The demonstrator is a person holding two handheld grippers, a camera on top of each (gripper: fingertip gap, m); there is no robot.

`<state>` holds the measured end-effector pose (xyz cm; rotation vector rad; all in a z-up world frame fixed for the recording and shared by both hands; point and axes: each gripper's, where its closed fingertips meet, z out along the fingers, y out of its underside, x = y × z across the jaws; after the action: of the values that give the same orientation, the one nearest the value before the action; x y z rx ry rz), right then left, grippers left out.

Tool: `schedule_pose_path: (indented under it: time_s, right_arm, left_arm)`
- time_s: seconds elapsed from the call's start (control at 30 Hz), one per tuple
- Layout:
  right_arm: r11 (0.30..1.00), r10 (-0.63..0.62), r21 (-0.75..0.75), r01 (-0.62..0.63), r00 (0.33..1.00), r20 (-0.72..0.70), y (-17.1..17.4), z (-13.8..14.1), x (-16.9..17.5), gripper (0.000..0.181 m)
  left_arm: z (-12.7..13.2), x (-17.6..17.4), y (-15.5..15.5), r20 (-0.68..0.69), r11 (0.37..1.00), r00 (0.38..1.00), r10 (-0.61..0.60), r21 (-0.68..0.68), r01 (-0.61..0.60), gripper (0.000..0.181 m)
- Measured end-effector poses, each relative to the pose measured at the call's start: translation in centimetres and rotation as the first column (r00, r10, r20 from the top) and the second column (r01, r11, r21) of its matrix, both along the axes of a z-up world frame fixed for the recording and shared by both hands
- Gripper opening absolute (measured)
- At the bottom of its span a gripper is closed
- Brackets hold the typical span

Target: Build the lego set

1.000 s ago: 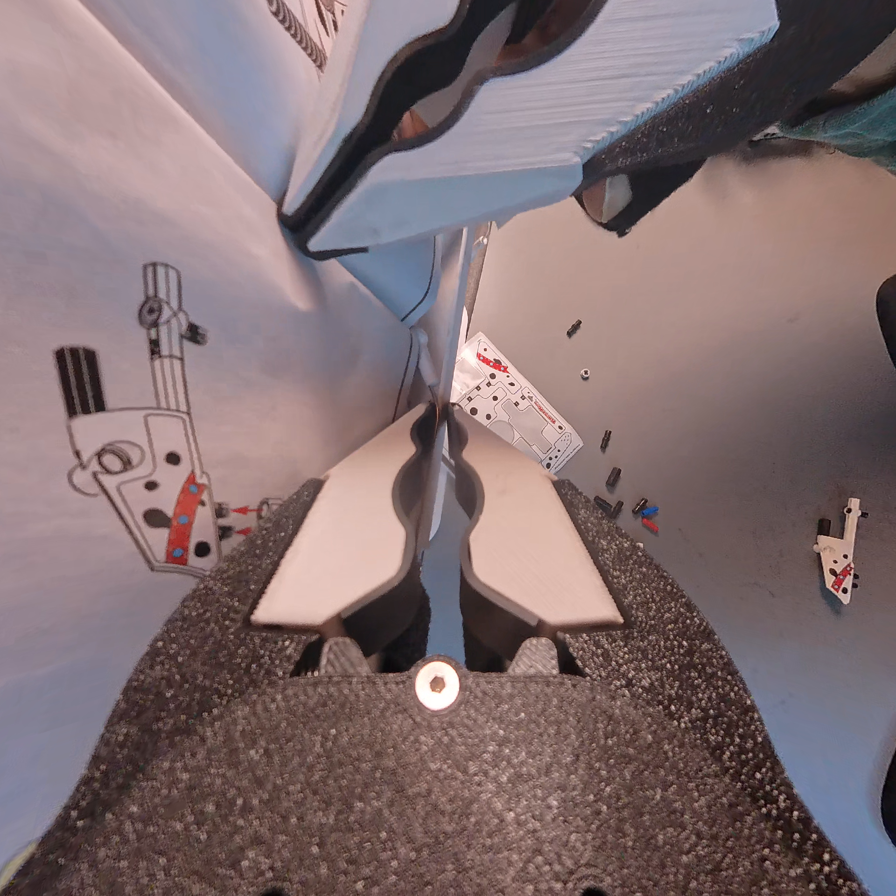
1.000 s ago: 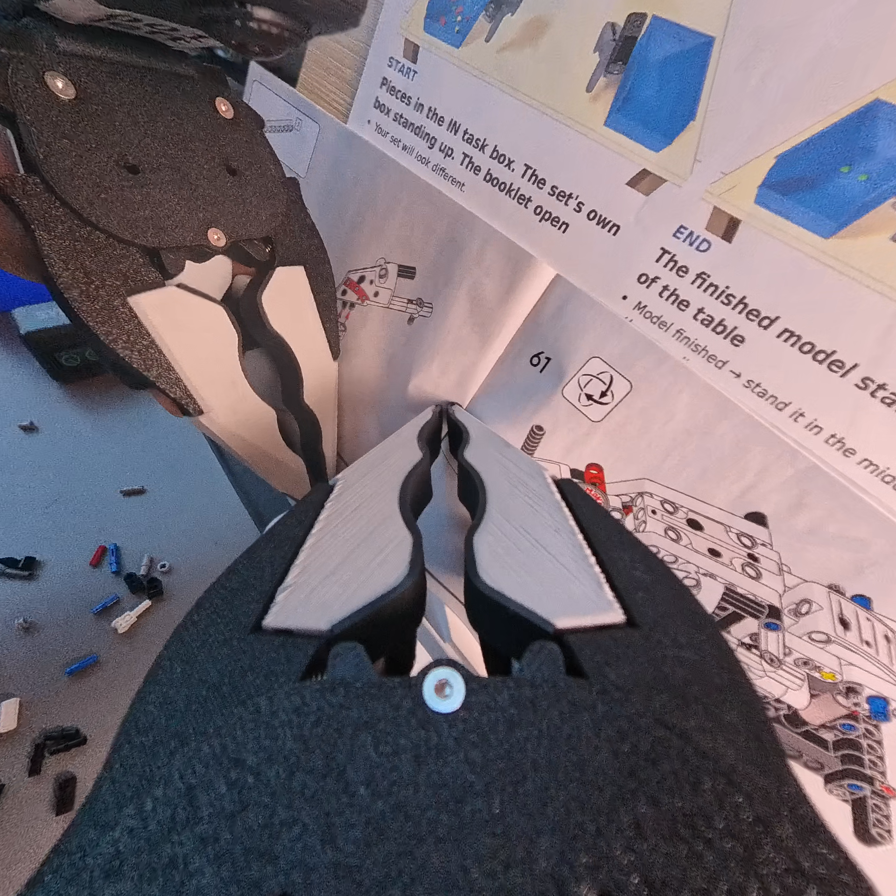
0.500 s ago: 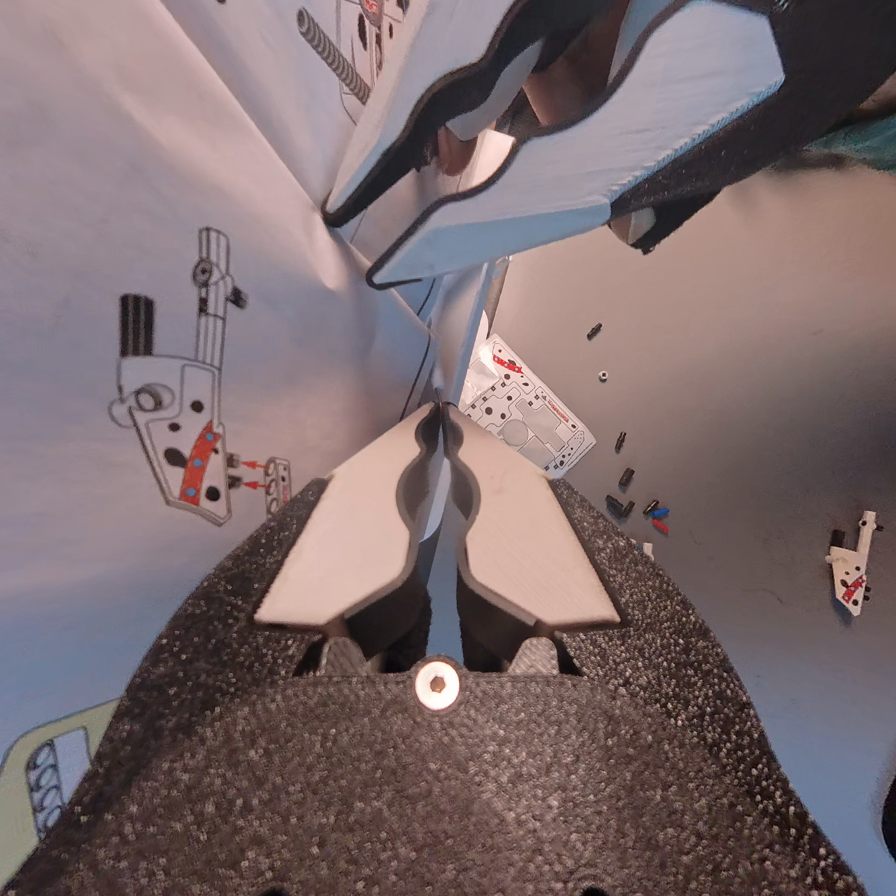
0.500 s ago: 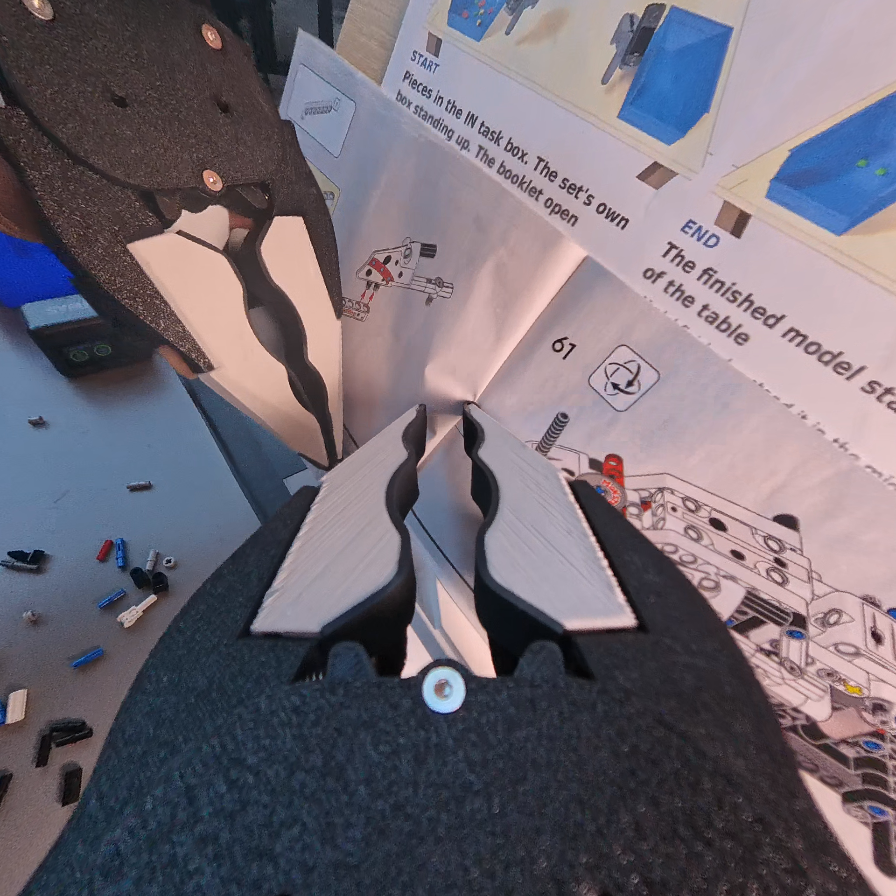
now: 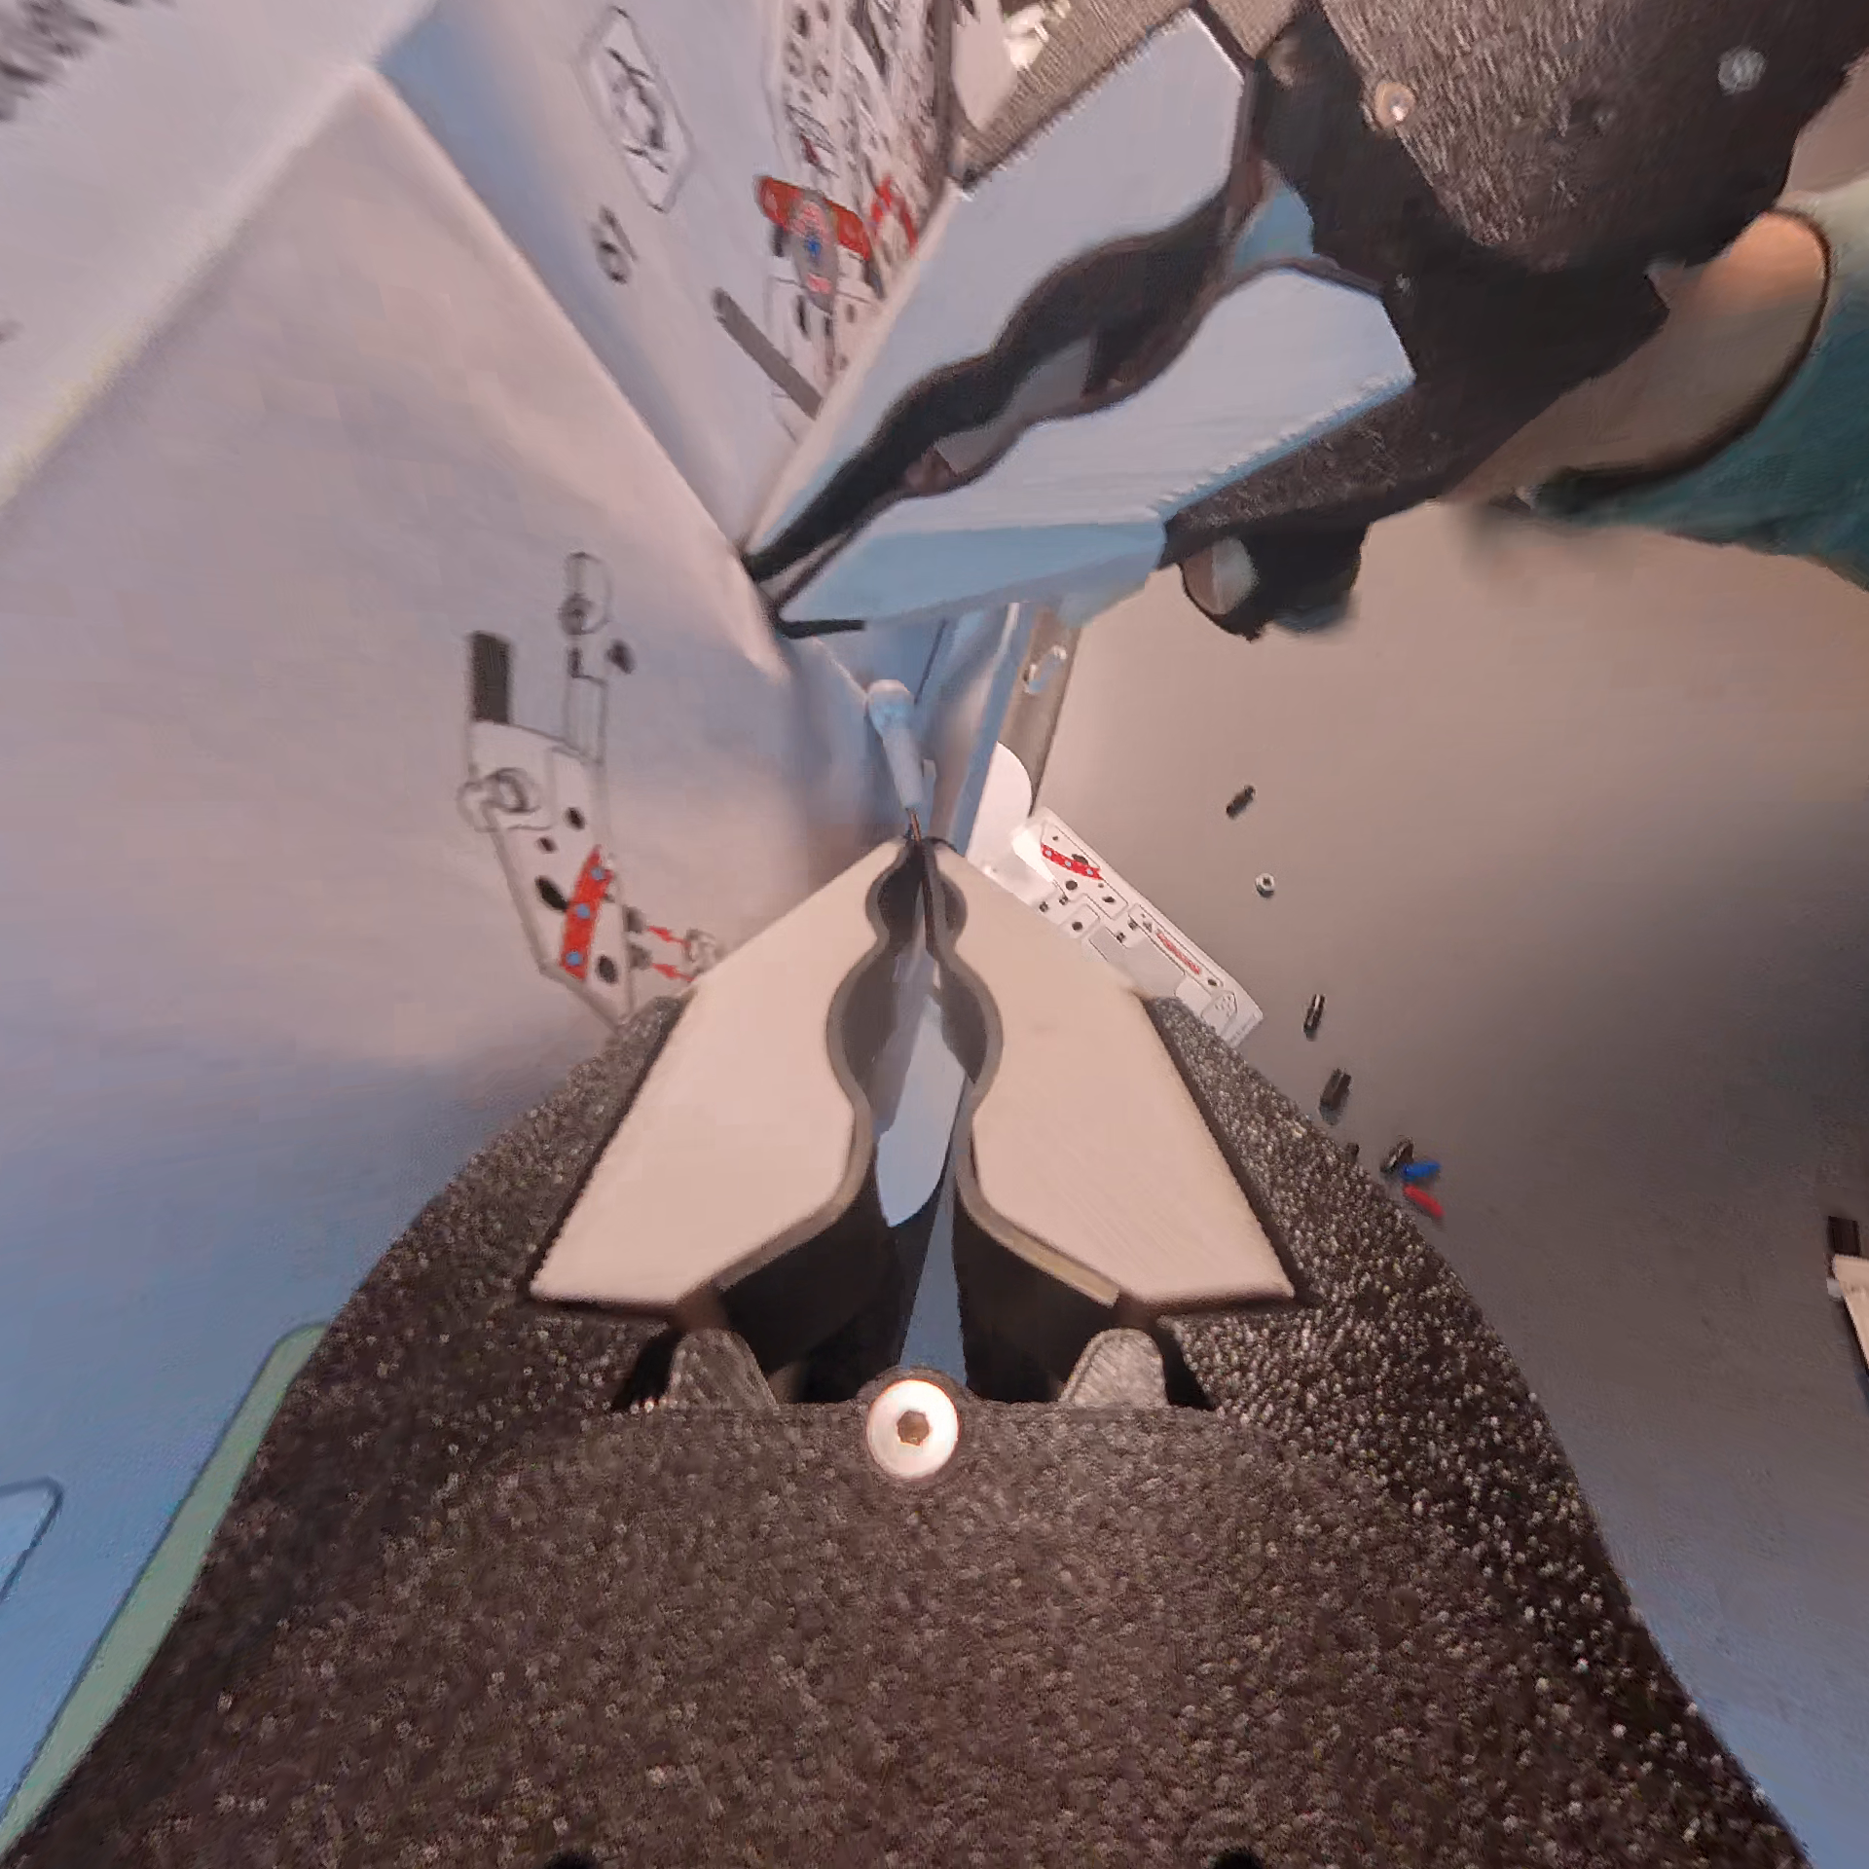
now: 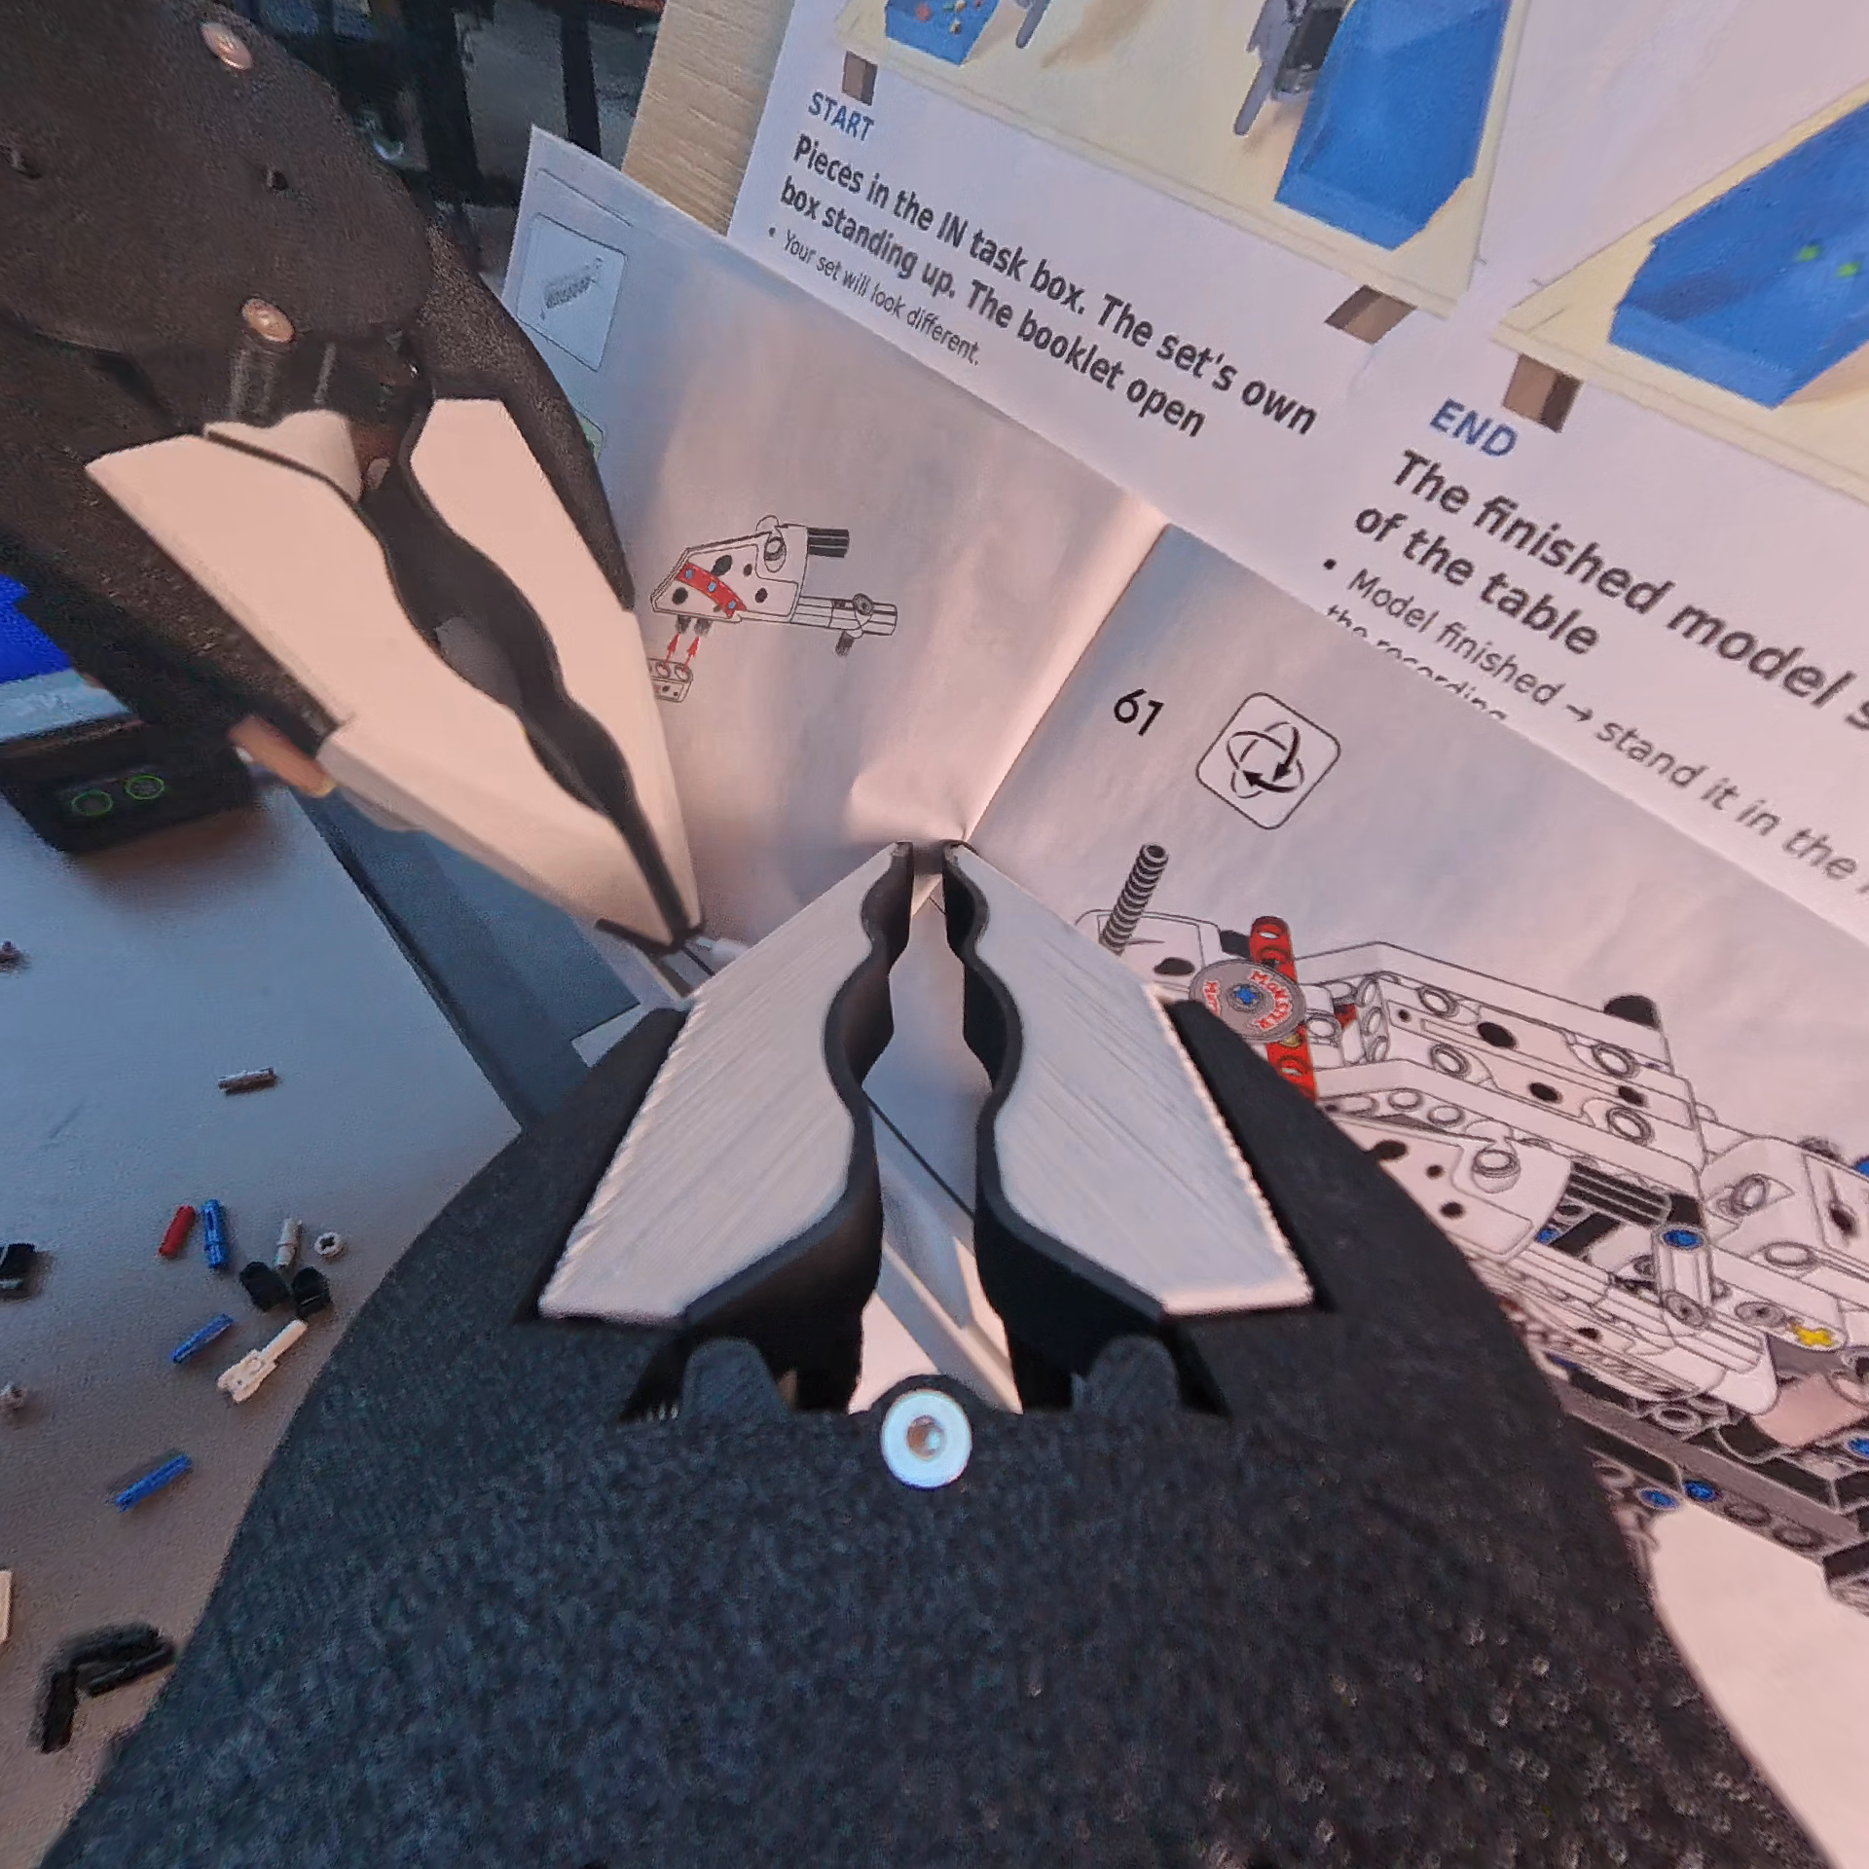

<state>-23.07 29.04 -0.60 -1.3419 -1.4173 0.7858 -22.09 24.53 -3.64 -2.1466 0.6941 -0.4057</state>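
Biggest thing here is the instruction booklet (image 6: 890, 566), propped open with its fold running straight up from the table (image 6: 202, 1011). Everything else I'll place off that fold. Behind the booklet stands a printed task sheet (image 6: 1517, 303) with blue box drawings on it, peeking over the top edge of the pages.

The left gripper (image 5: 918, 860) comes in from the left of the fold, and its two fingers are pinched together on the bottom edge of a page, paper sandwiched between the tips. You can see the same gripper in the right wrist view, tips down right at the base of the left page.

The right gripper (image 6: 925, 852) is parked dead on the fold, tips nearly touching the paper, with a thin gap between the fingers. Not gripping anything as far as I can see.

Just right of the booklet, lying flat on the table, there's a sticker sheet (image 5: 1123, 930).

The actual lego bits (image 6: 253, 1284) are loose on the table well left of the booklet: small black, blue, red and white pins scattered about. A dark angled piece (image 6: 96, 1679) lies closer to the camera.
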Motion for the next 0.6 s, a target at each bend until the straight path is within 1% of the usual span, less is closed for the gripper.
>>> schedule_pose_path:
  time_s: [0.07, 0.23, 0.27, 0.3, 0.37, 0.43, 0.47, 0.53, 0.6]
  right_arm:
    - [1.000, 0.008, -0.028, -0.008, 1.000, -0.002, -0.2, -0.2, 0.1, 0.010]
    - [0.999, 0.024, -0.026, -0.023, 1.000, 0.013, -0.3, -0.5, 0.8, 0.018]
    - [1.000, 0.019, -0.012, -0.018, 1.000, 0.013, -0.1, -0.5, 1.1, 0.019]
    - [1.000, 0.005, 0.018, -0.005, 1.000, 0.017, 0.2, -0.7, 1.7, 0.019]
    - [0.991, -0.043, 0.131, 0.039, 0.999, 0.025, 1.4, -0.9, 3.0, 0.018]
    - [0.964, -0.112, 0.246, 0.103, 0.993, 0.025, 2.9, -1.1, 4.7, 0.018]
    - [0.949, -0.149, 0.284, 0.136, 0.988, 0.027, 3.6, -1.4, 5.5, 0.015]
    - [0.930, -0.189, 0.328, 0.169, 0.982, 0.030, 4.4, -2.2, 6.4, 0.009]
    - [0.934, -0.199, 0.310, 0.176, 0.979, 0.045, 4.1, -2.8, 6.5, 0.015]
  left_arm:
    - [0.3, -0.4, 0.3, 0.041, 0.999, 0.998, 0.042, 0.023, -0.043, 0.000]
    - [0.2, -0.4, 0.2, -0.046, 0.992, 0.992, 0.115, 0.065, -0.112, 0.002]
    - [0.3, -0.2, -0.2, -0.053, 0.991, 0.992, 0.114, 0.069, -0.110, 0.008]
    - [0.5, -0.1, -0.6, -0.041, 0.991, 0.993, 0.112, 0.076, -0.109, 0.012]
    - [1.3, -0.2, -1.6, -0.019, 0.985, 0.991, 0.133, 0.117, -0.130, 0.013]
    - [1.4, -2.0, -2.3, -0.086, 0.963, 0.971, 0.222, 0.175, -0.204, 0.012]
    - [1.4, -3.0, -2.6, -0.121, 0.951, 0.958, 0.260, 0.203, -0.233, 0.012]
    - [0.7, -4.5, -2.9, -0.169, 0.934, 0.932, 0.322, 0.219, -0.283, 0.011]
    - [-0.7, -4.6, -2.9, -0.199, 0.940, 0.926, 0.321, 0.185, -0.286, 0.013]
